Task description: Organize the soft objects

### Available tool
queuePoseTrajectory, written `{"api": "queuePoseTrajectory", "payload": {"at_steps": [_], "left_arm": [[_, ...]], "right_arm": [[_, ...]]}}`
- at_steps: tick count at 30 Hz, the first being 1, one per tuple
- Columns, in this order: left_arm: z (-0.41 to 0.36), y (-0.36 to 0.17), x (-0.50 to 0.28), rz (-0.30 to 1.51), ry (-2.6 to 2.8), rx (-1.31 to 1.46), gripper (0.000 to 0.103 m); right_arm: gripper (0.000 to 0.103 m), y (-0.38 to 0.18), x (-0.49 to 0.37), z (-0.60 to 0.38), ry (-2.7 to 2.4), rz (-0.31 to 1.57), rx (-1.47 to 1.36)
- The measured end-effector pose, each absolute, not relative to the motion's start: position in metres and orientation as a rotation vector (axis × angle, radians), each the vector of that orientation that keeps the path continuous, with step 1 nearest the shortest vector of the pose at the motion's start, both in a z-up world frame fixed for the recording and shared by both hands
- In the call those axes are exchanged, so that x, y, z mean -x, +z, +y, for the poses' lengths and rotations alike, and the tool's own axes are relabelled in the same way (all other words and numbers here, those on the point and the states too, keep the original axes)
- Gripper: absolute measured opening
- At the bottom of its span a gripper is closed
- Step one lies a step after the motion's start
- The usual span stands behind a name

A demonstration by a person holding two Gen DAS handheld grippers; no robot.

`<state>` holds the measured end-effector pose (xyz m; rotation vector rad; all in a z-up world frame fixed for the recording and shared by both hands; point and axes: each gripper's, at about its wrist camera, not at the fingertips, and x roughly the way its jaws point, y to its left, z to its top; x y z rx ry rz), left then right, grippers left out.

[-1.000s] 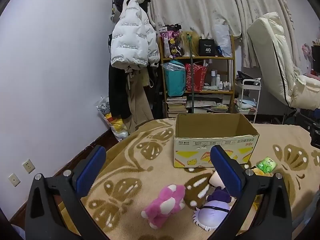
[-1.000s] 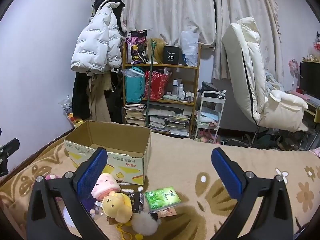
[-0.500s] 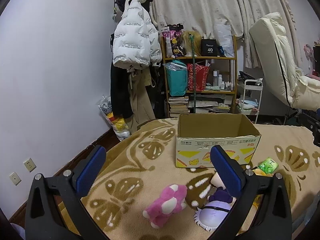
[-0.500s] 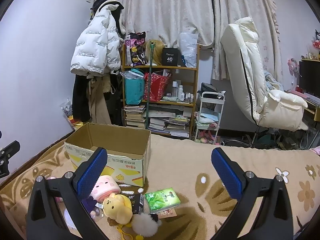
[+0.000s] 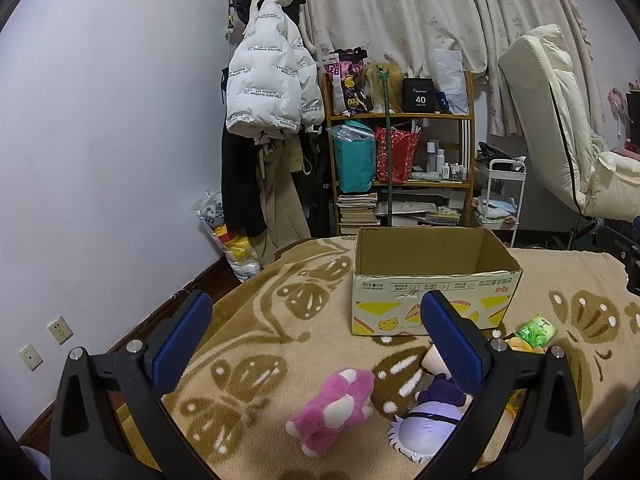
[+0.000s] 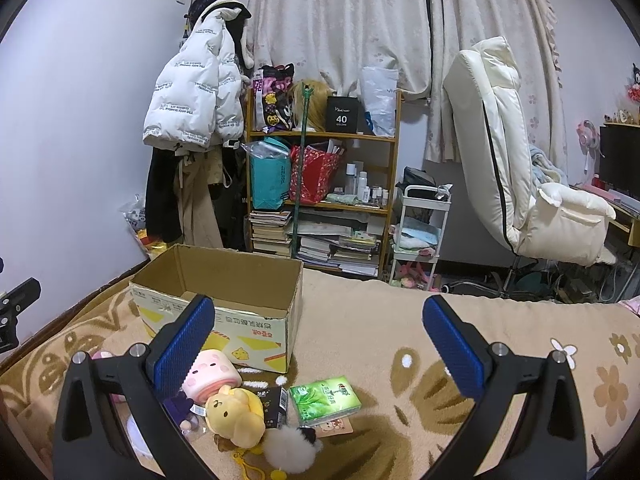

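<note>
An open, empty cardboard box (image 5: 434, 280) stands on the patterned blanket; it also shows in the right wrist view (image 6: 224, 292). In front of it lie a pink plush (image 5: 336, 410), a purple-and-white plush (image 5: 430, 420), a pink round plush (image 6: 210, 374), a yellow plush (image 6: 236, 412), a fluffy pom-pom (image 6: 290, 448) and a green tissue pack (image 6: 324, 400). My left gripper (image 5: 316, 340) is open and empty above the pink plush. My right gripper (image 6: 318, 344) is open and empty above the tissue pack.
A bookshelf (image 5: 400, 160) with bags and books, a hanging white jacket (image 5: 268, 84) and a white recliner (image 6: 520, 184) stand behind the bed. A white trolley (image 6: 420, 232) stands beside the shelf. A small dark box (image 6: 276, 404) lies among the toys.
Both views have drifted only slightly; the box sits a touch lower and further right in the left view. Both grippers stay open and no object has moved.
</note>
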<state>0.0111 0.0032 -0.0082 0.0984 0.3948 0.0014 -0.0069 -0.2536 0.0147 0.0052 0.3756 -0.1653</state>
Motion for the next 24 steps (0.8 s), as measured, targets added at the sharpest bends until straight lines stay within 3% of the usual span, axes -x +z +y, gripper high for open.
{"api": "queuePoseTrajectory", "payload": {"at_steps": [24], "left_arm": [[-0.0007,-0.0092,-0.01,0.408,0.002,-0.11,0.103]], "right_arm": [[0.103,0.0172,0.0072,-0.2474,-0.159,0.371,0.004]]}}
